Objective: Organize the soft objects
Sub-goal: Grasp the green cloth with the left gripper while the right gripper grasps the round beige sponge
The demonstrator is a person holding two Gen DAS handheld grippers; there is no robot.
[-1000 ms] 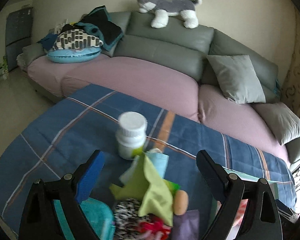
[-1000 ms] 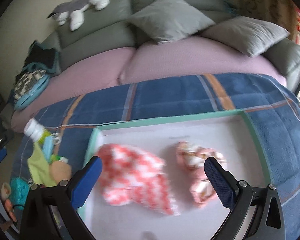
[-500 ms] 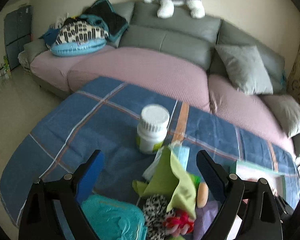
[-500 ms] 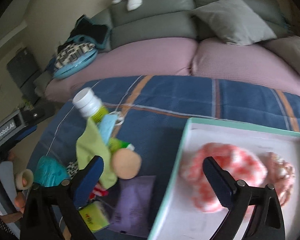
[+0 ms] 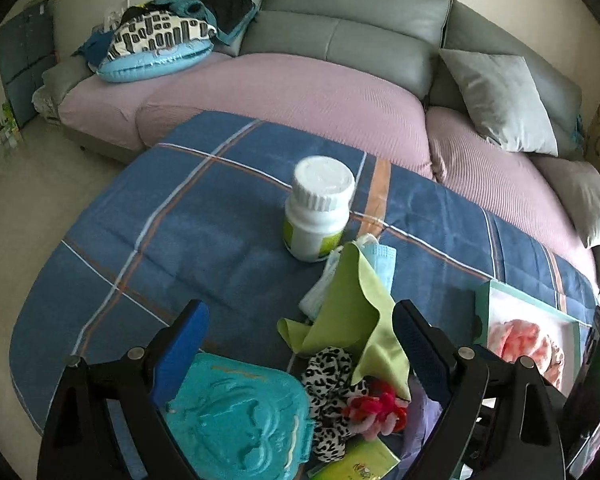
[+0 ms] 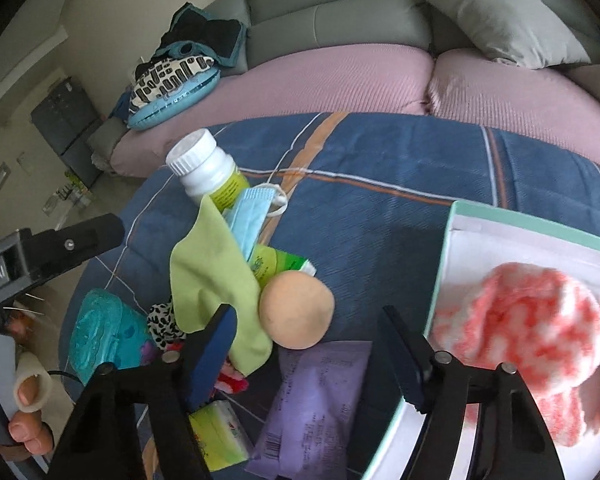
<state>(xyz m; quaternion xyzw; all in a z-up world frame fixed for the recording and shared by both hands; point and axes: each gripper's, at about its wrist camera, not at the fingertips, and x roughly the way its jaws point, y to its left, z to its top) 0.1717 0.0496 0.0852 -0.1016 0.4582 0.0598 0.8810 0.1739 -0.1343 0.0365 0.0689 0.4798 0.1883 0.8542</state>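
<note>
Purple wipes packet (image 6: 316, 408) sits right between the right gripper (image 6: 312, 344)'s wide-open fingers, nothing held.

Left gripper (image 5: 300, 344) is spread wide too, empty, over the teal pouch (image 5: 240, 412) and leopard scrunchie (image 5: 328, 376). Just past them: peach ball (image 6: 296, 310), green cloth (image 5: 352, 312), blue mask (image 6: 248, 224), then the white bottle (image 5: 318, 208). The pink fluffy thing (image 6: 524, 328) is already in the tray (image 6: 480, 216) to the right, sofa (image 5: 300, 88) behind.

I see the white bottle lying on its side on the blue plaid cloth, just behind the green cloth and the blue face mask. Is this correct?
Not quite: the white bottle stands upright on its base, cap on top, not on its side. The left wrist view shows this most plainly. The rest holds: it is on the blue plaid cloth, just behind the green cloth and the blue face mask.
</note>
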